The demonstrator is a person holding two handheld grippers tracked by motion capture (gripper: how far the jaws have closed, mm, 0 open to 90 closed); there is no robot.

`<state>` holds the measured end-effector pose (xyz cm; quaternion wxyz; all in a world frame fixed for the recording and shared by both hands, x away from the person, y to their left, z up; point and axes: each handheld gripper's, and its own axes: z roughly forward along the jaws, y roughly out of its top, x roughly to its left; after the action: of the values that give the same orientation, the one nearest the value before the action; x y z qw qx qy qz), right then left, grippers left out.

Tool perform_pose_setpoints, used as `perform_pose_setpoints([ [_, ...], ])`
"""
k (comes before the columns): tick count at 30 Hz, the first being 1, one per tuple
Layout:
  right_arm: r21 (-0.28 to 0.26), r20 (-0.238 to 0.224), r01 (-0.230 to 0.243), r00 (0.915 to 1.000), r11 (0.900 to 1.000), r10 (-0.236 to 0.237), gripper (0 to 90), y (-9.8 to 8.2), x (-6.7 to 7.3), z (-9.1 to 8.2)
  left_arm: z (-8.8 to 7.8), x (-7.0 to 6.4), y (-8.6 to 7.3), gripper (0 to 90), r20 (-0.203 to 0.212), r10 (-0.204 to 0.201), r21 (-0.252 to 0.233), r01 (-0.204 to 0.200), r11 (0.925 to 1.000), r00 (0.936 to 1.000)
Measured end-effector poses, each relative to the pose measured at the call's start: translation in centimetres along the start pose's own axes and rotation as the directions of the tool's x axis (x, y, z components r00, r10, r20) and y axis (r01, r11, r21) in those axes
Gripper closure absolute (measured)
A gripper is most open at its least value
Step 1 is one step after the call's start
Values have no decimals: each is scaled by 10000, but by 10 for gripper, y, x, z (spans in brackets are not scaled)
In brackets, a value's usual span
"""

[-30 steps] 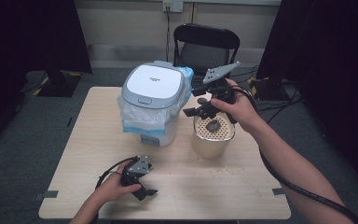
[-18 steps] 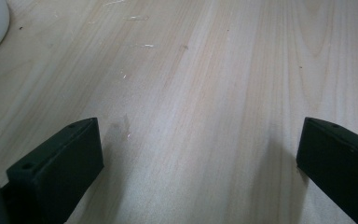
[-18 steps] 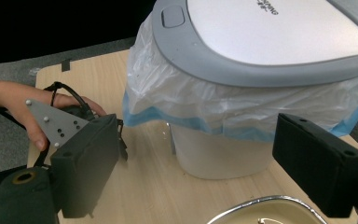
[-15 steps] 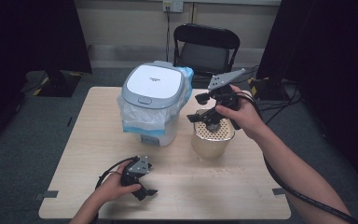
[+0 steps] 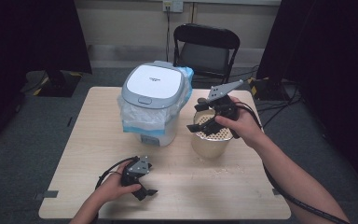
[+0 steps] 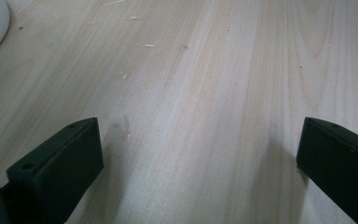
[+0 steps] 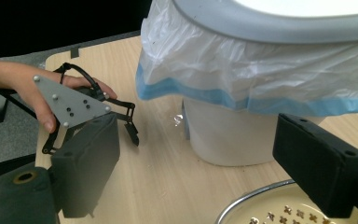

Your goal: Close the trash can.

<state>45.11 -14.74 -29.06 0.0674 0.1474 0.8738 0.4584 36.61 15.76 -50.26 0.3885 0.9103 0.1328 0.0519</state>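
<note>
Right gripper (image 5: 204,116) hangs over a cream cylindrical container (image 5: 209,144) with a perforated lid, jaws wide, empty. Left gripper (image 5: 142,184) rests on the pale woodgrain table (image 5: 84,140), jaws wide (nothing between). White bin (image 5: 153,105), glossy lid, crinkly blue-edged liner. Black folding chair (image 5: 206,46) behind; grey floor.

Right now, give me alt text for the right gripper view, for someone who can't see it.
Two open black tongs frame a white lidded bin lined with a white and blue plastic bag on a pale wooden table. Below right is the rim of a cream perforated metal container; at left, a hand holds another black gripper.
</note>
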Motion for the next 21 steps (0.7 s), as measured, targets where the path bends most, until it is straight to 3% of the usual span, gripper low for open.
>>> perform_pose_setpoints([
  [21, 30, -33, -151, 9999, 9999, 151, 141, -32, 5, -2, 0, 0, 0, 0, 34, -68, 12, 68, 10000, 10000],
])
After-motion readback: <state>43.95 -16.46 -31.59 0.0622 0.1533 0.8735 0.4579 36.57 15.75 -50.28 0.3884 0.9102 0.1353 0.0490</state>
